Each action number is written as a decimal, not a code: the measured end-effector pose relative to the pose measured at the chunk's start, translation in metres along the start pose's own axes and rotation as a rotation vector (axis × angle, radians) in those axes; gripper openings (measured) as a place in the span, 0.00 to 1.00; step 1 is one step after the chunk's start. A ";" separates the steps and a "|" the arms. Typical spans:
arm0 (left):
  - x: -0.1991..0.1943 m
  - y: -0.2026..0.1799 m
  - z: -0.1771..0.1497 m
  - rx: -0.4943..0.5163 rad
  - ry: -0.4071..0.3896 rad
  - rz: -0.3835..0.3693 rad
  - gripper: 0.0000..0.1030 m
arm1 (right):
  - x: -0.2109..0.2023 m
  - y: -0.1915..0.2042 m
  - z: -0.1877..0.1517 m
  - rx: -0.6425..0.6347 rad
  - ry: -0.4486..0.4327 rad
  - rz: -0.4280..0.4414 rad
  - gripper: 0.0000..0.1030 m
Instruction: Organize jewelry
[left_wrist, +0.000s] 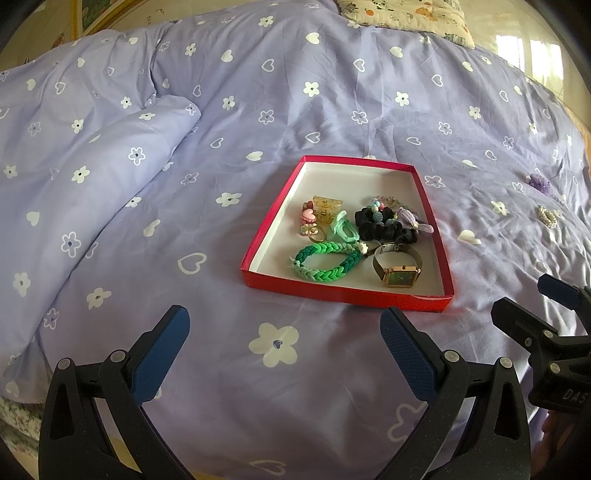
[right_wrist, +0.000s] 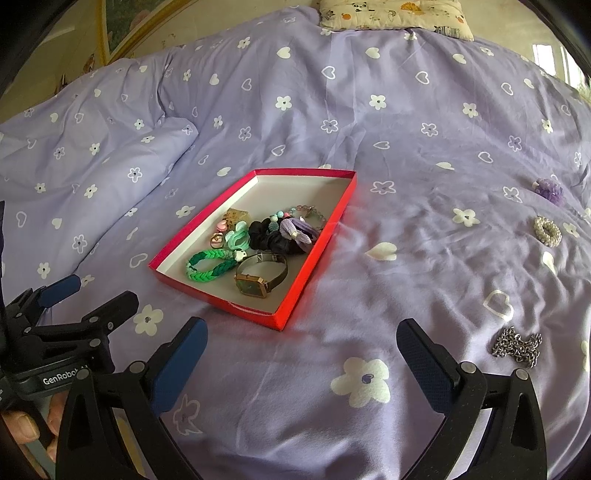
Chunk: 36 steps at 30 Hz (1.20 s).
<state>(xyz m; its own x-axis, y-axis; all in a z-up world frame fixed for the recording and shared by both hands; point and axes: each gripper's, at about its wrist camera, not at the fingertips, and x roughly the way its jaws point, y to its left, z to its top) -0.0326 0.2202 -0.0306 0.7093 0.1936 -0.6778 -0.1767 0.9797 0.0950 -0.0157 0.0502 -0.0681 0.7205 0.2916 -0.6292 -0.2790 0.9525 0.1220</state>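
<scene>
A shallow red box (left_wrist: 432, 206) (right_wrist: 317, 258) with a white inside lies on the purple bedspread. In it are a green braided bracelet (left_wrist: 325, 264) (right_wrist: 208, 266), a gold watch (left_wrist: 397, 267) (right_wrist: 260, 277), a black scrunchie (left_wrist: 384, 223) (right_wrist: 264, 234), a purple bow (right_wrist: 295, 229), beads and small clips. Out on the bedspread to the right lie a pearl ring-shaped piece (right_wrist: 547, 231) (left_wrist: 547, 216), a purple fluffy piece (right_wrist: 550, 190) (left_wrist: 540, 182) and a silver chain (right_wrist: 517, 347). My left gripper (left_wrist: 284, 354) is open and empty, short of the box. My right gripper (right_wrist: 303, 362) is open and empty too.
A folded purple quilt (left_wrist: 92, 177) bulges at the left. A patterned pillow (right_wrist: 395, 14) lies at the bed's far end. A hand (right_wrist: 26, 424) holds the left gripper's handle at the lower left of the right wrist view.
</scene>
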 end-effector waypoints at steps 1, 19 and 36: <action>0.000 0.000 0.000 0.000 0.000 0.000 1.00 | 0.000 0.000 0.000 -0.001 0.000 0.000 1.00; 0.003 -0.001 0.000 0.002 0.005 -0.003 1.00 | 0.003 -0.001 0.000 0.007 0.014 0.004 1.00; 0.006 -0.002 0.001 0.003 0.010 -0.007 1.00 | 0.005 -0.004 0.002 0.011 0.022 0.003 1.00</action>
<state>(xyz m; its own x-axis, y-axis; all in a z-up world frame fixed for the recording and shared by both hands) -0.0272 0.2191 -0.0343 0.7036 0.1859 -0.6858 -0.1693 0.9812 0.0924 -0.0093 0.0479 -0.0706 0.7057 0.2928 -0.6452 -0.2745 0.9525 0.1321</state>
